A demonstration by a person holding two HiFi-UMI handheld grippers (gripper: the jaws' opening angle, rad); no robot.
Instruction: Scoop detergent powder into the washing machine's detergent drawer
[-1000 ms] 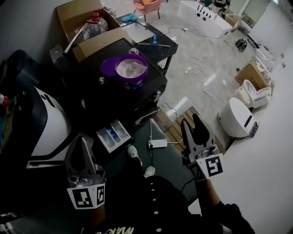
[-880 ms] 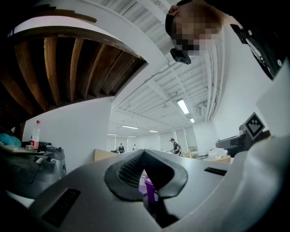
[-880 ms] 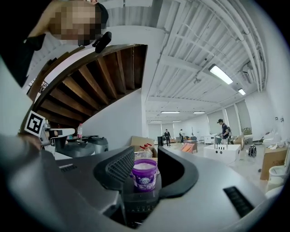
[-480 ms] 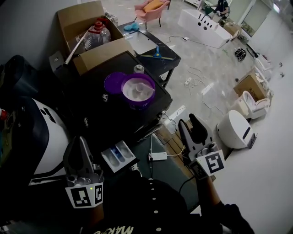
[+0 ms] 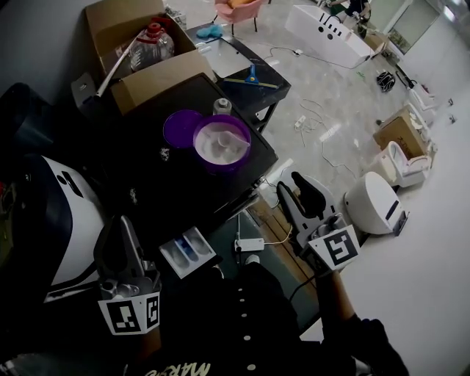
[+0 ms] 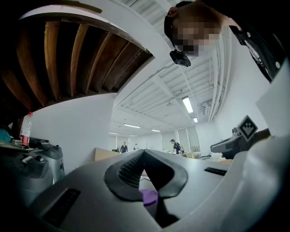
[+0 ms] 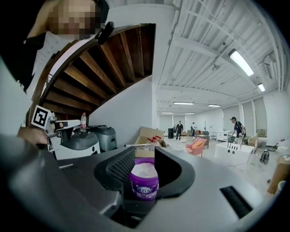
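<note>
At the far left a white and black appliance [image 5: 62,213] crowds the left gripper [image 5: 122,224], whose fingers meet at their tips with nothing held; its cube shows square black-and-white markers. Just right of it the detergent drawer [image 5: 188,251] stands pulled out below the near edge of the black bench [image 5: 147,176], with blue compartments showing. Farther back on the bench, near its right edge, sits the open purple detergent tub [image 5: 222,166] full of white powder. Its lid [image 5: 181,128] lies touching its left side. The tub's white label print is too small to read. Behind the bench an open cardboard box [image 5: 117,18] holds a water bottle [image 5: 152,44]. Right of the drawer a power strip [image 5: 250,244] lies on the floor. The right gripper [image 5: 290,183] hovers over open floor past the bench's corner, well apart from the tub; its fingers have just drawn in slightly but stand wide apart and grip nothing. Loose cables [image 5: 323,139] and a white toilet [image 5: 374,202] lie farther right.
</note>
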